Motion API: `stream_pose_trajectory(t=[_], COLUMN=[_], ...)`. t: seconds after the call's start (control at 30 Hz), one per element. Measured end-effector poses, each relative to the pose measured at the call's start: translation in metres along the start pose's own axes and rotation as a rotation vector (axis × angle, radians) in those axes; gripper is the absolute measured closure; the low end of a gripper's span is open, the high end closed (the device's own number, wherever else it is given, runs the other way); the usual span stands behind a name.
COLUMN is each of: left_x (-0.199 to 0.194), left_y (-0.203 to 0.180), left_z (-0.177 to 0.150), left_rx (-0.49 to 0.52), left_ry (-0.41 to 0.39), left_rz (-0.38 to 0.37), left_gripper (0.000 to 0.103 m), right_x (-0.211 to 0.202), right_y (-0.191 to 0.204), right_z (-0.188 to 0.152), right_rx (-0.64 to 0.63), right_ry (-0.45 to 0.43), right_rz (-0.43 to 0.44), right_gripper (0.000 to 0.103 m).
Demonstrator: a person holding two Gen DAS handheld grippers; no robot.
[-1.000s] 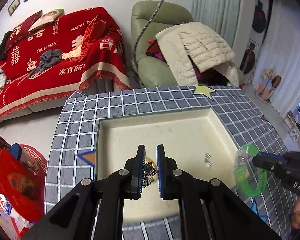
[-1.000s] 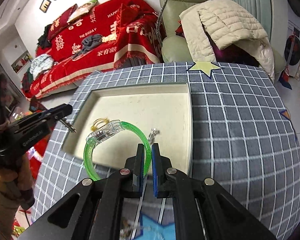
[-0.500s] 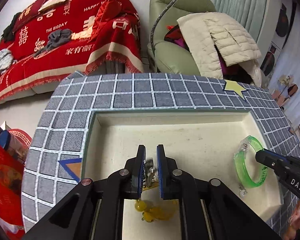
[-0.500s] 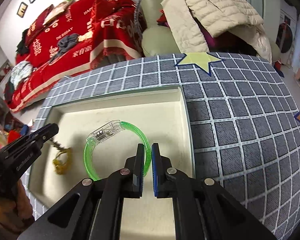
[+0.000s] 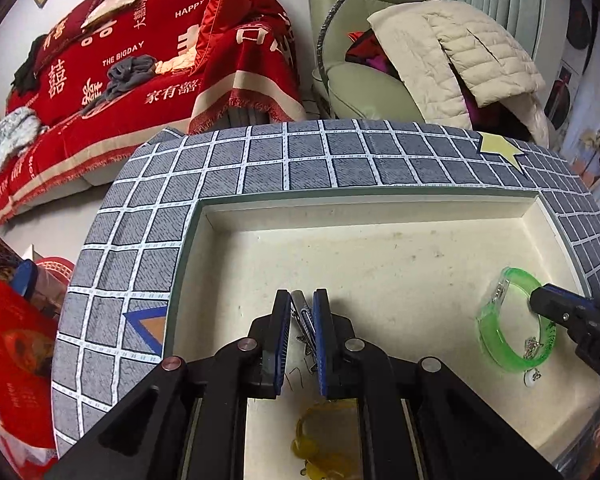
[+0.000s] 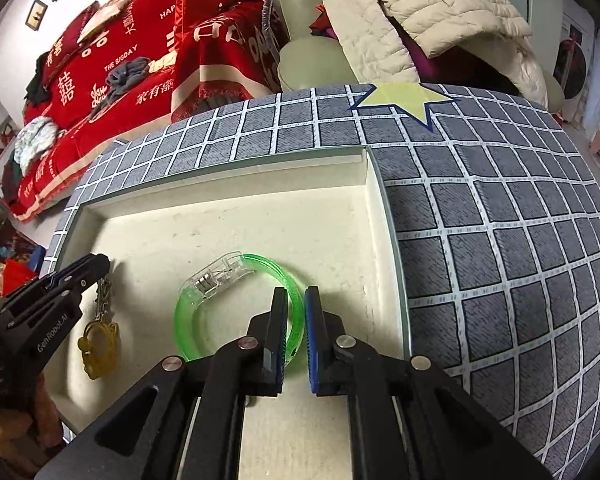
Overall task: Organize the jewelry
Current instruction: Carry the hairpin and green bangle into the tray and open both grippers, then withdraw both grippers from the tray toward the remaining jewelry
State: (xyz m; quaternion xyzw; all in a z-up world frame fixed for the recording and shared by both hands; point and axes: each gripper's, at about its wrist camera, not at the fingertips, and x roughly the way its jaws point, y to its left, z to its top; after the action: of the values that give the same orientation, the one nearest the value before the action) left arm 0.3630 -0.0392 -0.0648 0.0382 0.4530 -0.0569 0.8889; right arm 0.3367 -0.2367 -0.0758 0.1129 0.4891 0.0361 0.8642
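A shallow cream tray (image 5: 380,208) (image 6: 228,188) lies on the grey checked tablecloth. My left gripper (image 5: 302,312) is shut on the metal clip of a yellow pendant keychain (image 5: 320,460) (image 6: 98,346), which hangs down into the tray at its left side. My right gripper (image 6: 296,312) is shut on the band of a green translucent bracelet (image 6: 236,304) (image 5: 512,320) with a clear clasp, held low over the right part of the tray. A small silver earring (image 5: 534,346) lies under the bracelet.
The table (image 6: 500,240) carries a yellow star patch (image 6: 404,100) behind the tray. Beyond it stand a red-covered sofa (image 5: 140,72) and a green armchair (image 5: 372,92) with a beige jacket. Red bags (image 5: 16,360) sit on the floor at the left.
Both grippers have moved forward and down into the tray with their items. The keychain pendant now hangs lower near the tray floor; the bracelet sits over the earring.
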Motion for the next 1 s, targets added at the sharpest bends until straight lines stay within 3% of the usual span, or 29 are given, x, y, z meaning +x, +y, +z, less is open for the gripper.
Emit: stream_pose_trajectory(t=[0.03,0.1,0.13,0.6,0.63,0.67,0.8,0.97,1.0], left_x=[-0.001,-0.004,-0.007,-0.024,-0.025,-0.028,-0.042,-0.054,-0.057], left_y=[0.0,0.001,0.001,0.003,0.001,0.0,-0.008,-0.004,-0.003], left_z=[-0.001,-0.001,-0.001,0.001,0.001,0.001,0.001,0.001,-0.001], left_rx=[-0.001,-0.002,-0.002,-0.033,-0.027,-0.02,0.025,-0.003,-0.009], left_ry=[0.0,-0.005,-0.014,-0.044,-0.047,-0.048,-0.099,-0.119,-0.123], left_rz=[-0.002,-0.008,-0.006,-0.049,-0.044,-0.03,-0.015,-0.017,-0.015], left_gripper=[0.07,0.07,0.07,0.069,0.039,0.0,0.0,0.0,0.0], right_x=[-0.001,-0.01,-0.015,-0.071,-0.073,-0.075,-0.08,-0.091,-0.094], right_y=[0.0,0.0,0.0,0.002,0.001,0.001,0.001,0.0,-0.001], right_z=[0.0,-0.001,-0.002,-0.022,-0.023,-0.024,-0.027,-0.034,-0.036], right_rx=[0.001,0.011,0.014,0.03,0.033,0.034,0.029,0.04,0.044], right_ry=[-0.002,-0.032,-0.048,-0.137,-0.138,-0.14,-0.145,-0.15,-0.157], right_rz=[0.006,0.024,0.028,0.093,0.095,0.096,0.098,0.116,0.137], right_gripper=[0.083,0.049,0.045,0.041,0.041,0.041,0.041,0.04,0.028])
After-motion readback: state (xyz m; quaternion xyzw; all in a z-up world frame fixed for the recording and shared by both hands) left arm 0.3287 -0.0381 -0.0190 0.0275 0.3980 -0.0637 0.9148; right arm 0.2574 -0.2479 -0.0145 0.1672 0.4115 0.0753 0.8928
